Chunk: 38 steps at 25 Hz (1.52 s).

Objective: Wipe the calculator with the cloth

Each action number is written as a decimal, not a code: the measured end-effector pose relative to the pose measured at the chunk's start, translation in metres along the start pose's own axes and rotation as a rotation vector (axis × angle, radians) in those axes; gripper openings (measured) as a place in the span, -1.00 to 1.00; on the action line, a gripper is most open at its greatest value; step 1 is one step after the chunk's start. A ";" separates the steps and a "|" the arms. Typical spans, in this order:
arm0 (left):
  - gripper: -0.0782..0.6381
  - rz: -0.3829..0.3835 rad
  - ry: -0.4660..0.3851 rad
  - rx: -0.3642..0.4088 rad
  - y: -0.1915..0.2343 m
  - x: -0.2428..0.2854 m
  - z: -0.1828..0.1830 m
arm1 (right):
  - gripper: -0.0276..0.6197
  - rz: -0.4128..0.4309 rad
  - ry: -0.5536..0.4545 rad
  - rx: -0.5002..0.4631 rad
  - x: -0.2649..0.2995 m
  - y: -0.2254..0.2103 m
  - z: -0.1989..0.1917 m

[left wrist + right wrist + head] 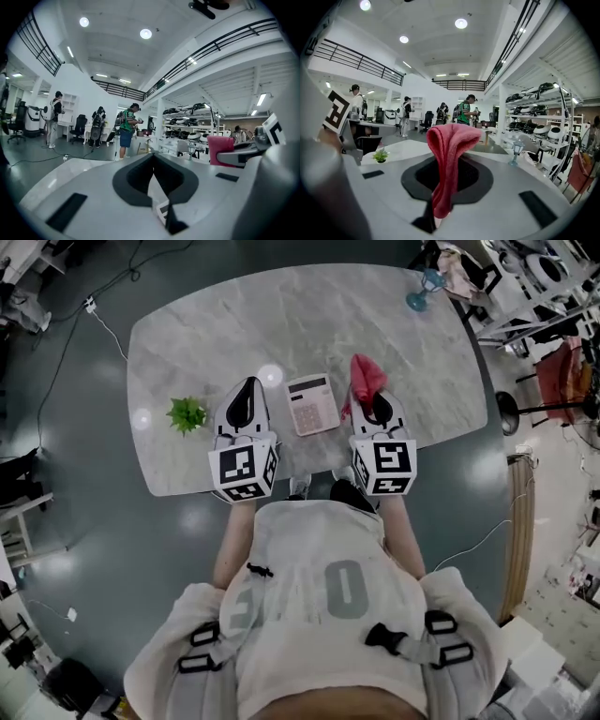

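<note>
calculator [310,405] lengthwise away from person [328,615] (display far) | left tongs [249,386] closed, empty | right tongs [371,401] clamp cloth [366,377]

Bright ceiling lights, fisheye edges, sharp

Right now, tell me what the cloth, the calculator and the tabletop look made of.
Cloth: soft pink-red knit or terry fabric, matte; it droops in folds.
Calculator: likely hard plastic, pale pink.
Tabletop: grey veined marble-look slab, polished; lamps reflect in it.
</note>
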<state>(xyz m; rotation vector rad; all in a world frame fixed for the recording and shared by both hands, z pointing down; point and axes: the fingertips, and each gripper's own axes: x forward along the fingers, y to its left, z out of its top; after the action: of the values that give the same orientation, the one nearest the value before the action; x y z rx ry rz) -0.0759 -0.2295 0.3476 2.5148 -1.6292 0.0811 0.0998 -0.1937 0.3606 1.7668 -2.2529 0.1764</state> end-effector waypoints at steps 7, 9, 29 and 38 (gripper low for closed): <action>-0.73 0.145 -0.021 0.015 0.010 0.008 0.020 | -0.75 0.101 -0.030 -0.047 0.028 -0.023 0.023; -0.73 0.177 -0.023 -0.001 0.010 0.005 0.022 | -0.75 0.129 -0.033 -0.070 0.032 -0.025 0.025; -0.72 0.308 -0.060 -0.077 0.003 -0.017 0.017 | -0.75 0.270 -0.013 -0.143 0.033 -0.028 0.006; -0.02 0.137 -0.006 -0.195 -0.020 -0.003 0.005 | -0.74 0.262 0.000 -0.103 0.022 -0.029 -0.001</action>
<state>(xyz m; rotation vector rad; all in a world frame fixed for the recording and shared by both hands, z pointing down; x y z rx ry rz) -0.0587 -0.2190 0.3406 2.2616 -1.7191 -0.0683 0.1237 -0.2210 0.3661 1.4181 -2.4400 0.1086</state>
